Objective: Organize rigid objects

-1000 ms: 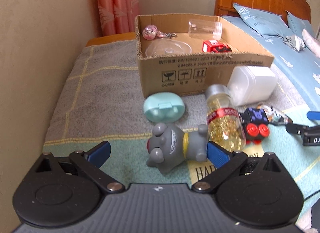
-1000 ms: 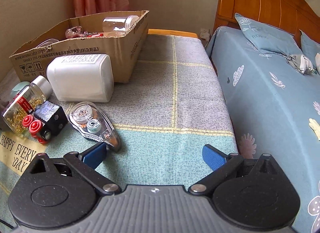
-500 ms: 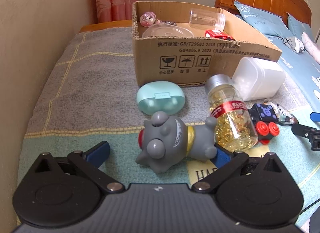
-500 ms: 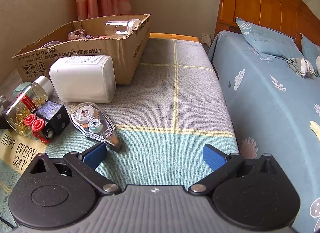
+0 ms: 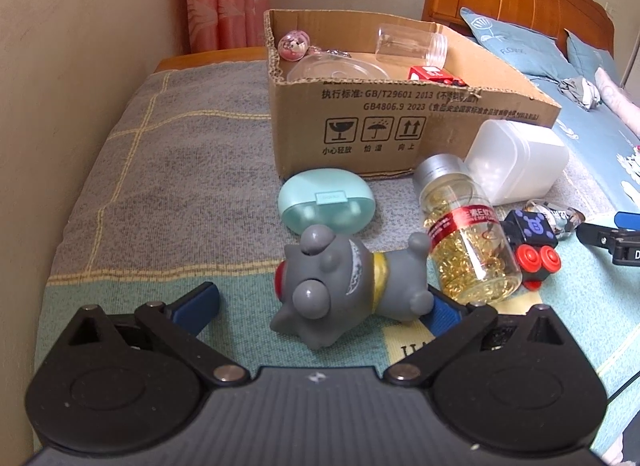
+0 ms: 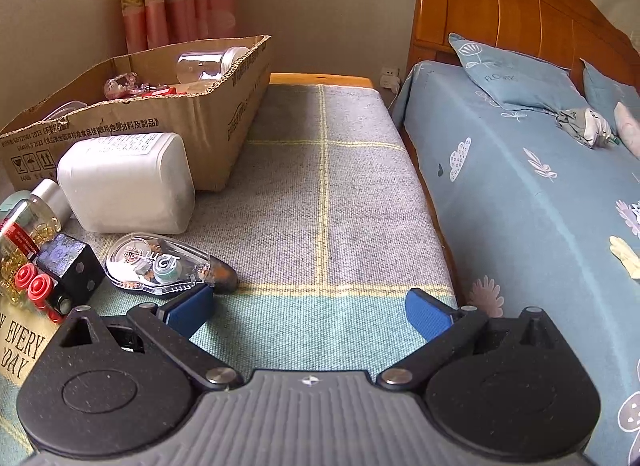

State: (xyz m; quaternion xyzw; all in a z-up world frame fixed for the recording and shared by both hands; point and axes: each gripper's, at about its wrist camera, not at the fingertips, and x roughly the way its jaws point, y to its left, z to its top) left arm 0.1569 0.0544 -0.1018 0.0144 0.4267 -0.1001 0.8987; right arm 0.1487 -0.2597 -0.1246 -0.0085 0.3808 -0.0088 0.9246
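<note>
Illumination is soft, even daylight; shadows are faint. Both fisheye views bend straight lines near the edges and darken at the corners. Focus is sharp throughout.

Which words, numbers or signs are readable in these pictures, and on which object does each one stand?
"GB/T29601 2013", "GB4806.9 2023": cardboard box, above three handling signs (glass, umbrella, arrows).
"EVERY", "DAY": cloth under the objects.
"12m": correction tape dispenser, seen upside down.
"FLOWER": pillow, partly creased.
Too small or blurred: white container's label, capsule bottle's red label.
</note>
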